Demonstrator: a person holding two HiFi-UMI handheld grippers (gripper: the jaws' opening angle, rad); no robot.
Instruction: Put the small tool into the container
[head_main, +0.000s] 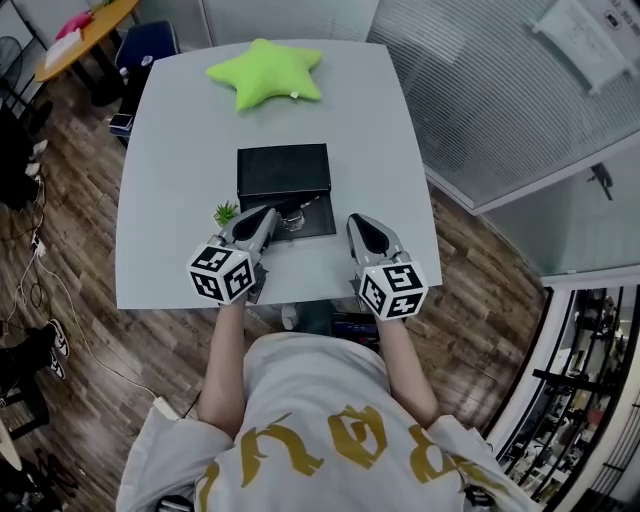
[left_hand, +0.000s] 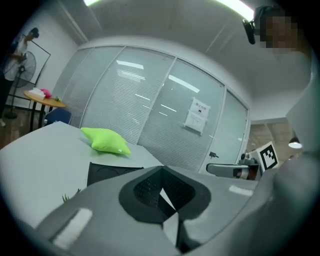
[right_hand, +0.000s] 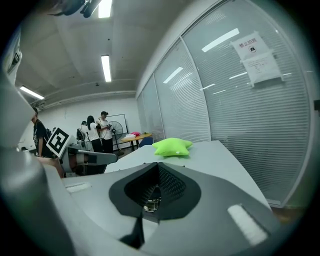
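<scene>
A black container (head_main: 283, 170) sits mid-table; its lower front part holds a small metal tool (head_main: 294, 217). My left gripper (head_main: 268, 214) hovers just left of the tool, jaws closed together and empty. In the left gripper view the left gripper (left_hand: 161, 172) points past the container (left_hand: 107, 172). My right gripper (head_main: 358, 222) is to the right of the container's front edge, also shut with nothing in it. In the right gripper view, the right gripper (right_hand: 157, 167) shows a glimpse of the metal tool (right_hand: 150, 202) through the gap under its tips.
A green star-shaped cushion (head_main: 265, 72) lies at the far end of the grey table (head_main: 170, 180). A small green plant sprig (head_main: 226, 212) stands beside the left gripper. Glass partition walls run along the right. Several people stand far off in the right gripper view.
</scene>
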